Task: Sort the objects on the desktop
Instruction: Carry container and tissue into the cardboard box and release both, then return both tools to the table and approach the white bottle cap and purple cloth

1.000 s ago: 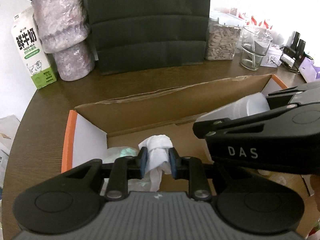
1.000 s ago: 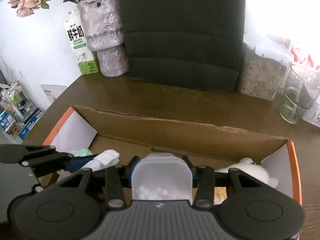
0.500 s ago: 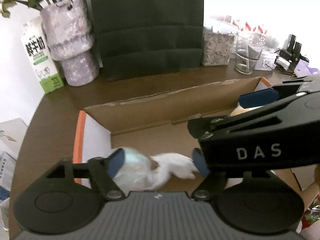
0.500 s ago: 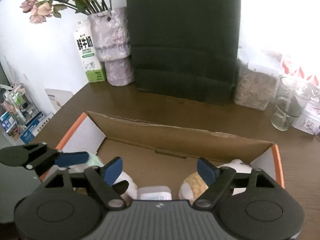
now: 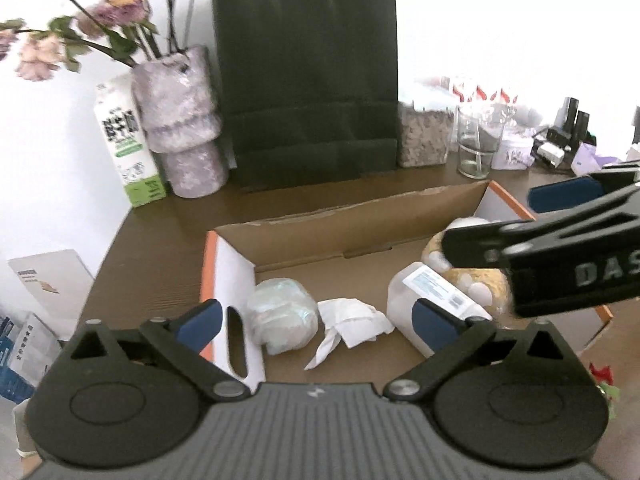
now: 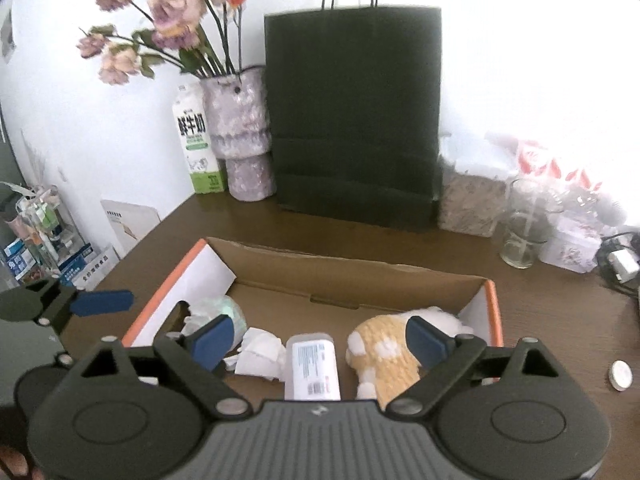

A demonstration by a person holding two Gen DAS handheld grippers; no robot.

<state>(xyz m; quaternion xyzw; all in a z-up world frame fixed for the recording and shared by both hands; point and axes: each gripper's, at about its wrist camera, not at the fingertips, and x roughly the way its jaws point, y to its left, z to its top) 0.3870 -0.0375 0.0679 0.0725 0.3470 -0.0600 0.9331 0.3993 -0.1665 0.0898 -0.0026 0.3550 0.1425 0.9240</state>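
Observation:
An open cardboard box (image 5: 320, 228) (image 6: 360, 276) with orange edges sits on the brown table. In it lie a wrapped pale bundle (image 5: 282, 316) (image 6: 224, 310), a crumpled white tissue (image 5: 352, 320) (image 6: 260, 354), a white plastic bottle (image 5: 436, 296) (image 6: 314, 364) on its side and a yellow and white plush toy (image 5: 476, 280) (image 6: 384, 354). My left gripper (image 5: 316, 320) is open and empty above the box's near left part. My right gripper (image 6: 320, 338) is open and empty above the bottle; it shows at the right in the left wrist view (image 5: 560, 256).
A dark green paper bag (image 5: 308, 80) (image 6: 356, 120), a vase of flowers (image 5: 176, 124) (image 6: 240, 136), a milk carton (image 5: 128, 144) (image 6: 196, 144), a jar of chips (image 5: 424, 140) and a glass (image 5: 478, 144) (image 6: 524, 228) stand behind the box. A coin (image 6: 620, 375) lies at the right.
My left gripper opened and let go of the tissue; my right gripper opened and let go of the white bottle. Both now lie in the box, and both grippers have pulled back and up.

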